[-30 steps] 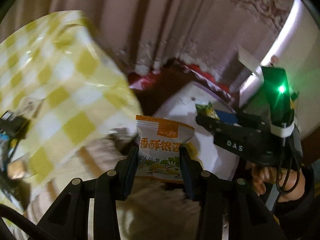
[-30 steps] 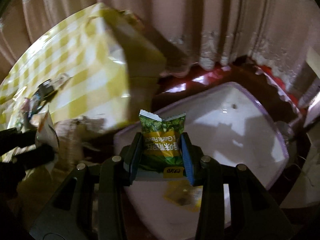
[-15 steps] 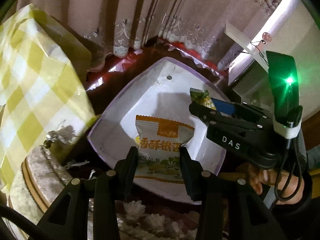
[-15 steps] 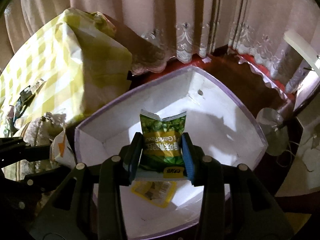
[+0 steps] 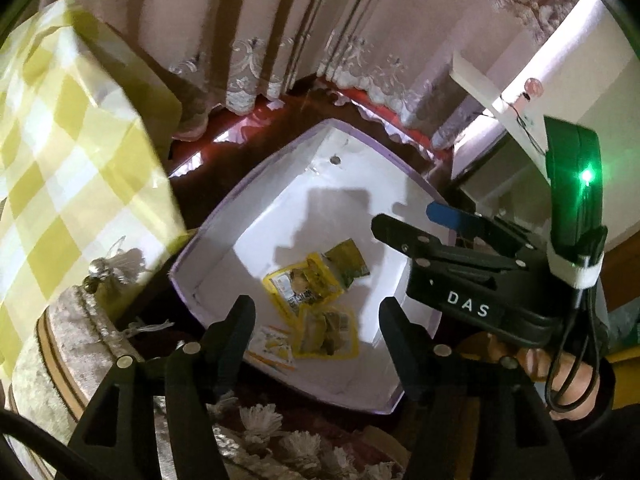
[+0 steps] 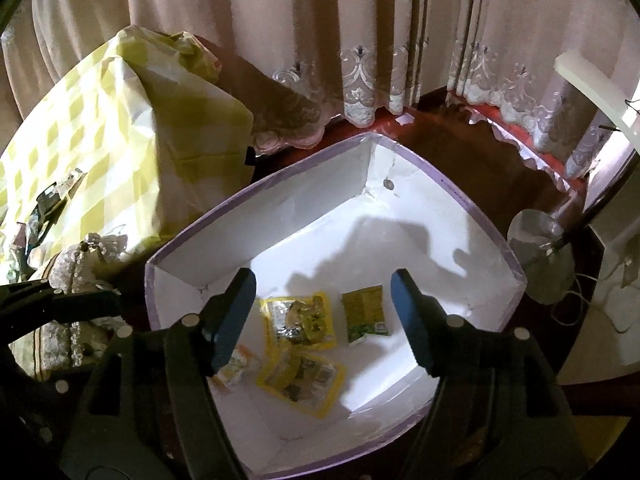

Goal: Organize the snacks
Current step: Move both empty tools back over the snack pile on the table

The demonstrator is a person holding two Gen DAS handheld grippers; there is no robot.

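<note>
A white box with a lilac rim (image 5: 288, 192) (image 6: 300, 208) sits on the floor below both grippers. In it lie a green packet (image 5: 346, 262) (image 6: 364, 314), two yellow packets (image 5: 302, 286) (image 6: 298, 316) and an orange-and-white packet (image 5: 270, 346) (image 6: 234, 364). My left gripper (image 5: 316, 312) hangs over the box's near side, jaws opening, nothing between them. My right gripper (image 6: 324, 284) (image 5: 416, 222) is over the box too, held by a person's hand (image 5: 560, 368), jaws opening and empty.
A table with a yellow checked cloth (image 5: 60, 160) (image 6: 100, 140) stands left of the box. A fringed, velvet-covered stool (image 5: 60, 340) is at the near left. Lace curtains (image 6: 360, 60) hang behind. A round metal stand base (image 6: 540, 264) sits right of the box.
Both grippers swung from the table to over the box, then opened. The orange-and-white packet left my left gripper and the green packet left my right; both now lie in the box.
</note>
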